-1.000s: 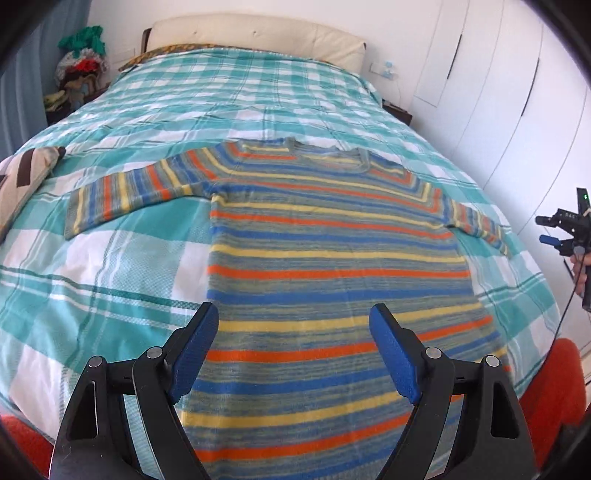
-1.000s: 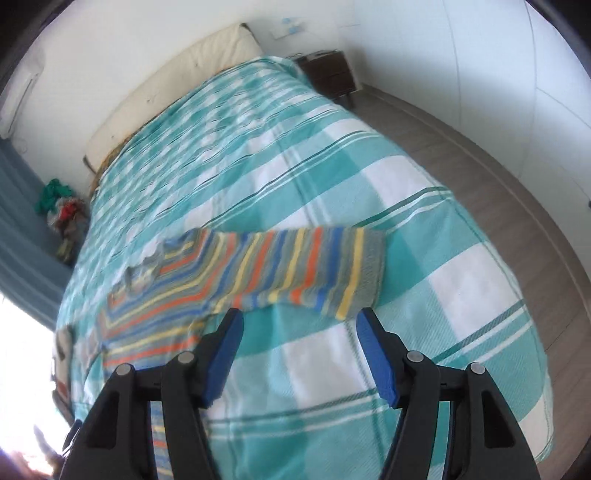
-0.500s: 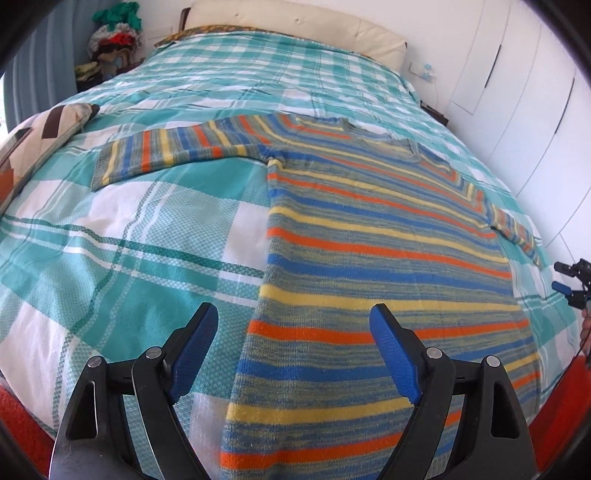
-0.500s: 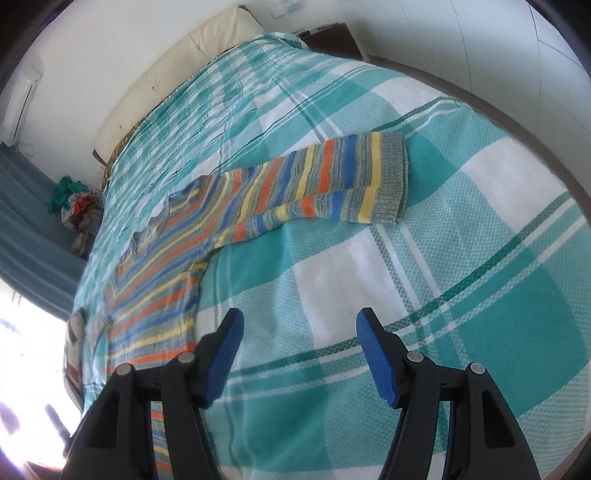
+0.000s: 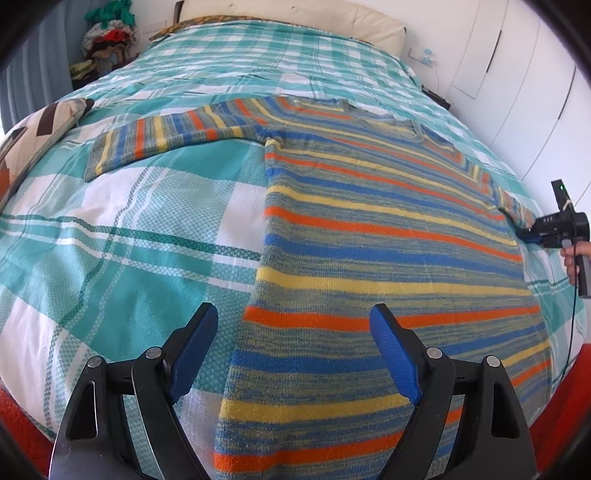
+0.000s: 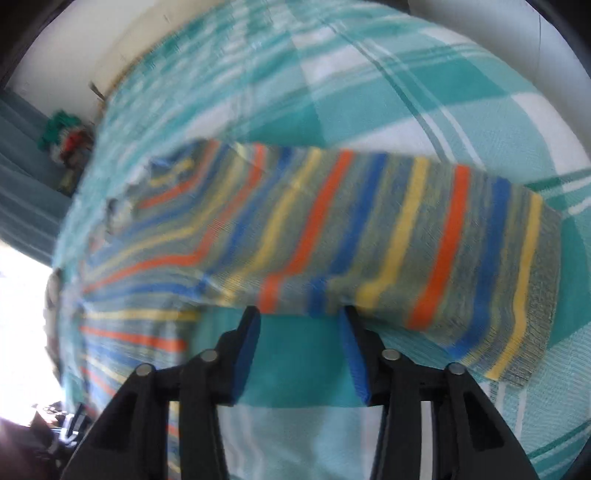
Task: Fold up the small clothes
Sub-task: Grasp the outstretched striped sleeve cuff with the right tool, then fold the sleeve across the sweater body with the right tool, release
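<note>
A striped knit sweater [image 5: 369, 236] in blue, orange, yellow and grey lies flat, front up, on the bed with both sleeves spread out. My left gripper [image 5: 291, 332] is open and empty above the sweater's lower left edge near the hem. My right gripper [image 6: 299, 317] is open, its fingertips at the near edge of the sweater's right sleeve [image 6: 388, 236]; the view is blurred. The right gripper also shows in the left wrist view [image 5: 554, 229] at the sleeve's end. The left sleeve [image 5: 166, 136] lies stretched toward the left.
The bed has a teal and white checked cover [image 5: 122, 229]. A patterned cushion [image 5: 33, 136] lies at the left edge. A cream headboard [image 5: 295, 14] is at the far end, white wardrobe doors [image 5: 517, 74] on the right, and a pile of clothes [image 5: 107, 33] at back left.
My right gripper has moved in close to the right sleeve, its fingers narrower than before. My left gripper has shifted left toward the sweater's left side edge and stays open.
</note>
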The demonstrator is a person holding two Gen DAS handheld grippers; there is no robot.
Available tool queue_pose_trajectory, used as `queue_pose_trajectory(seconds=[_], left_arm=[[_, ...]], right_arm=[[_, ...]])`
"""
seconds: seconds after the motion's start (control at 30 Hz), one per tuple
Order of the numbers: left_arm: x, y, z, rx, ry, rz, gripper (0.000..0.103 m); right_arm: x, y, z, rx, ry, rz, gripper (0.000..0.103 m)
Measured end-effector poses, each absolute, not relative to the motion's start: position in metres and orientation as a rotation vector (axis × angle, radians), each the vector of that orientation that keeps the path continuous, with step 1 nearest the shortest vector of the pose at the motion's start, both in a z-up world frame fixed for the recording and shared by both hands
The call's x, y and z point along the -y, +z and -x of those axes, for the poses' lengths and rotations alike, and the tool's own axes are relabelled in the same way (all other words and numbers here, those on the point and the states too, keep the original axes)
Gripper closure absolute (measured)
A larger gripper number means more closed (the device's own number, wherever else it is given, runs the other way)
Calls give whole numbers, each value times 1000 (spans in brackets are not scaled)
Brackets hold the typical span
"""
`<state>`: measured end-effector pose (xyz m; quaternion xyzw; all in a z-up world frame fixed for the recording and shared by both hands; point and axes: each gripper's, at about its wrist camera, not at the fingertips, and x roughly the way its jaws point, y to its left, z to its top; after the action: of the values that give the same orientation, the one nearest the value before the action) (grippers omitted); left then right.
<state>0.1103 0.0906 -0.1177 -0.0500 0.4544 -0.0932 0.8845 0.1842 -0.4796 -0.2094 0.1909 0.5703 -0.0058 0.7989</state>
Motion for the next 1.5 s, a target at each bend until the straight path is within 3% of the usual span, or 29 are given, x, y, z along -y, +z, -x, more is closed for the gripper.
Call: queue_pose_trajectory(seconds=[0.03, 0.27, 0.37, 0.4, 0.5, 0.6, 0.67, 0.73, 0.9, 1.1, 1.17, 1.2, 1.23, 1.5], left_arm=[[-92, -118, -110, -945, -192, 107, 17], [-92, -127, -119, -979, -192, 150, 17], [-92, -126, -117, -980, -189, 144, 17], [-93, -125, -116, -980, -187, 143, 17], [-97, -125, -112, -981, -181, 139, 17], [-97, -127, -114, -984, -180, 137, 17], [-95, -128, -116, -985, -176, 132, 17], [-93, -129, -118, -988, -170, 123, 17], [-92, -129, -114, -986, -164, 102, 17], [-90, -133, -118, -997, -156, 85, 14], [-88, -134, -119, -998, -154, 77, 14], [-87, -134, -119, -997, -157, 77, 14], [-87, -133, -119, -996, -160, 81, 14], [-95, -128, -119, -991, -169, 149, 14]], right_arm=[[482, -215, -182, -1265, -41, -395, 92], [504, -164, -171, -1086, -12, -467, 86], [516, -194, -182, -1208, -105, -458, 85], [523, -210, -181, -1279, -147, -463, 95], [539, -201, -169, -1252, -154, -505, 97], [557, -179, -156, -1219, -200, -468, 89], [581, -170, -148, -1138, -232, -555, 76], [601, -163, -143, -1038, -237, -663, 47], [624, -190, -154, -994, -239, -794, 45], [629, -219, -148, -921, -251, -843, 61], [633, -221, -147, -938, -269, -844, 76], [633, -220, -148, -962, -266, -827, 94], [633, -219, -152, -992, -236, -820, 100], [567, -108, -163, -730, 1, -695, 100]])
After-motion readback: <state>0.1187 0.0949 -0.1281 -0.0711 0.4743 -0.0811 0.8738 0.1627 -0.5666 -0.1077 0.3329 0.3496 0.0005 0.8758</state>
